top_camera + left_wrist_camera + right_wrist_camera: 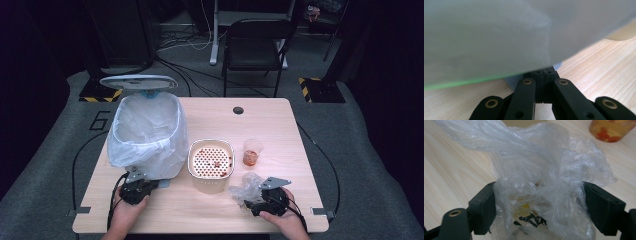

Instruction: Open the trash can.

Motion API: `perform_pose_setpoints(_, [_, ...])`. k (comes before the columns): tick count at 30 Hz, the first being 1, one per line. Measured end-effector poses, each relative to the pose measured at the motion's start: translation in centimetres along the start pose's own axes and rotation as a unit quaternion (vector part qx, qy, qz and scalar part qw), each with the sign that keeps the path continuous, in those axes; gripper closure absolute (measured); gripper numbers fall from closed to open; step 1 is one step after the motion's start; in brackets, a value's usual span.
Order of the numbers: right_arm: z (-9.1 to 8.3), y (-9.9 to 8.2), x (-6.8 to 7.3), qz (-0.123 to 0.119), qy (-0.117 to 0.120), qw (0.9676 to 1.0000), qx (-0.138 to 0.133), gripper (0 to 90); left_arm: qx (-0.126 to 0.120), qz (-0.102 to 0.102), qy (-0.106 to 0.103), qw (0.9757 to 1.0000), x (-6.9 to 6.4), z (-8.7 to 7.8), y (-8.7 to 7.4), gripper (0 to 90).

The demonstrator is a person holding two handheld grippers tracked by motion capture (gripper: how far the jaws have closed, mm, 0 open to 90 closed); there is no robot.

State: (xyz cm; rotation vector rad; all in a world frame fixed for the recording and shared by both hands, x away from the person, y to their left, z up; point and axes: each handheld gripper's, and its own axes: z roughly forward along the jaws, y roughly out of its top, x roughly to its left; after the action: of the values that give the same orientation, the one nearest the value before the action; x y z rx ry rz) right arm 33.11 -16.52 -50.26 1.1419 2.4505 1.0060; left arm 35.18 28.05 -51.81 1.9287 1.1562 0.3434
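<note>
From above, the pale wooden surface (210,205) carries a bin lined with a white plastic bag (147,135) on its left half, with the bin's lid (138,81) standing open at the far side. Just right of the bin sits a cream container with a perforated insert (211,165), a few reddish scraps lying on the holes, and right of that a small clear cup of orange-red sauce (252,152). At the near left, the left claw (137,187) rests at the foot of the bin, touching the liner. At the near right, the right claw (257,200) is low on the surface with a crumpled clear plastic bag (247,187) at its tips, just near of the cup. In the left gripper view, the left claw (543,73) has its jaws drawn fully together, with the blurred white liner (499,37) bulging over them and the wood grain (604,70) running off to the right; I cannot tell whether any film is caught between them. In the right gripper view, the right claw (539,207) stands wide, its jaws on either side of the crumpled bag (536,170), which has black print and something yellow inside; whether the pads press it I cannot tell. The sauce cup (612,128) sits at the far right.
</note>
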Motion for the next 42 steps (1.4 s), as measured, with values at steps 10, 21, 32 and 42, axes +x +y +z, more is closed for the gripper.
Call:
perform_pose_setpoints(10, [1.4, -0.5, -0.4, -0.007, 0.002, 0.9999, 0.008, 36.1, -0.002, -0.001, 0.0, 1.0, 0.0, 0.0, 0.0, 90.0])
perform_pose_setpoints(21, [1.0, -0.4, 0.0, -0.03, 0.002, 0.9995, 0.012, 64.0, 0.001, 0.003, 0.004, 1.0, -0.1, 0.0, 0.0, 90.0])
perform_pose_setpoints(32, [-0.4, 0.1, 0.0, -0.003, 0.021, 0.9997, -0.01, 72.3, -0.001, 0.002, -0.001, 1.0, 0.0, 0.0, 0.0, 90.0])
perform_pose_setpoints(42, [-2.8, 1.0, -0.1, 0.011, 0.027, 0.9993, -0.024, 72.2, 0.003, 0.008, 0.004, 1.0, -0.1, 0.0, 0.0, 90.0])
